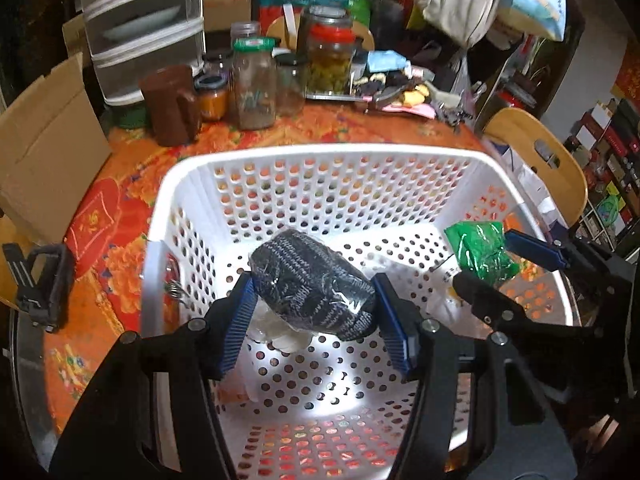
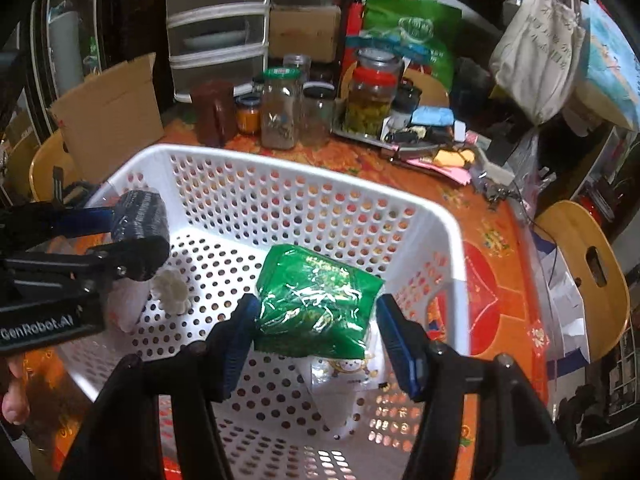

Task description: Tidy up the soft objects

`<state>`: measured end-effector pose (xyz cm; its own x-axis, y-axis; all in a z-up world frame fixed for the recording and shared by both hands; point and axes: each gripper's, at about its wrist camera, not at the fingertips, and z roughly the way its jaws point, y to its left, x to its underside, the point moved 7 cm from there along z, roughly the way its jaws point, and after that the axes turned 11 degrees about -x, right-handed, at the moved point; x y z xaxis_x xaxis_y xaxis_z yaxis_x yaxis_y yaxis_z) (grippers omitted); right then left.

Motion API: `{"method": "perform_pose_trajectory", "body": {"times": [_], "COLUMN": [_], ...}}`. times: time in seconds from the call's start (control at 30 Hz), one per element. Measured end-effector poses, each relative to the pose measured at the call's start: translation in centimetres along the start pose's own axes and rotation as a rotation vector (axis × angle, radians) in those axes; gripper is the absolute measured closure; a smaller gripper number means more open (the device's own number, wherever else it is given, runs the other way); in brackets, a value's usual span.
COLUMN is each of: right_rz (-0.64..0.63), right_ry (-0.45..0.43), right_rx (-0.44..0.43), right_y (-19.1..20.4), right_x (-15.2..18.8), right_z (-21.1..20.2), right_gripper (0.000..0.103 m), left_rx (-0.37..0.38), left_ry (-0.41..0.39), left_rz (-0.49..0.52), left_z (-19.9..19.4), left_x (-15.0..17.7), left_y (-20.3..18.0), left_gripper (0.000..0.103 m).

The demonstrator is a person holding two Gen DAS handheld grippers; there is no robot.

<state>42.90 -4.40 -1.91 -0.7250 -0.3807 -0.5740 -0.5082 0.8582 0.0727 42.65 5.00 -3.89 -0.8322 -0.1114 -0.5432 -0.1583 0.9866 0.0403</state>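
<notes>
Dark knitted bundle [image 1: 314, 282], ribbed grey-and-navy yarn under a glossy clear wrap, at centre frame of the left view, pinched between the left tongs [image 1: 316, 300] above the basket floor. Crinkly green packet [image 2: 316, 304], shiny film, roughly rectangular, at centre of the right view, apparently clamped by the right tongs [image 2: 316, 332], though the right-hand pad looks barely in touch. Below both, a white perforated plastic basket [image 2: 436, 216], square with rounded corners, a white flower-shaped piece [image 2: 171, 290] and a clear printed pouch [image 2: 352, 364] on its floor. Likely step: placing both soft items inside. Next, probably: lower, release gently, let them settle flat. Underneath, a surface under orange floral cloth [image 1: 120, 216]; glass jars [image 1: 256, 84] toward the upper middle.
</notes>
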Motion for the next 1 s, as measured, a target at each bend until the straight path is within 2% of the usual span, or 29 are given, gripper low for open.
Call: {"method": "perform_pose_trajectory", "body": {"times": [0.3, 0.4, 0.47, 0.53, 0.63, 0.77, 0.83, 1.0], "right_rz": [-0.001, 0.001, -0.007, -0.010, -0.013, 0.000, 0.002, 0.002], "right_ry": [0.030, 0.018, 0.008, 0.004, -0.008, -0.036, -0.055, -0.085], "right_rx": [-0.002, -0.013, -0.015, -0.014, -0.021, -0.035, -0.044, -0.048], "right_y": [-0.1, -0.2, -0.1, -0.2, -0.2, -0.4, -0.4, -0.3], "right_x": [0.7, 0.7, 0.7, 0.7, 0.8, 0.8, 0.9, 1.6], "right_z": [1.7, 1.7, 1.6, 1.5, 1.1, -0.2, -1.1, -3.4], "right_gripper": [0.036, 0.028, 0.022, 0.021, 0.020, 0.004, 0.000, 0.000], "left_rx": [-0.010, -0.012, -0.013, -0.010, 0.003, 0.020, 0.006, 0.016], "left_ry": [0.018, 0.013, 0.012, 0.009, -0.006, -0.038, -0.056, -0.097], "left_rz": [0.003, -0.003, -0.010, -0.014, -0.026, -0.038, -0.040, -0.049], "left_z": [1.4, 1.4, 1.4, 1.3, 0.7, -0.8, -1.6, -4.3], "left_x": [0.7, 0.7, 0.7, 0.7, 0.7, 0.5, 0.5, 0.6], "left_y": [0.0, 0.4, 0.6, 0.7, 0.9, 1.2, 1.5, 2.1], "left_gripper": [0.044, 0.042, 0.037, 0.032, 0.015, 0.004, 0.001, 0.000]}}
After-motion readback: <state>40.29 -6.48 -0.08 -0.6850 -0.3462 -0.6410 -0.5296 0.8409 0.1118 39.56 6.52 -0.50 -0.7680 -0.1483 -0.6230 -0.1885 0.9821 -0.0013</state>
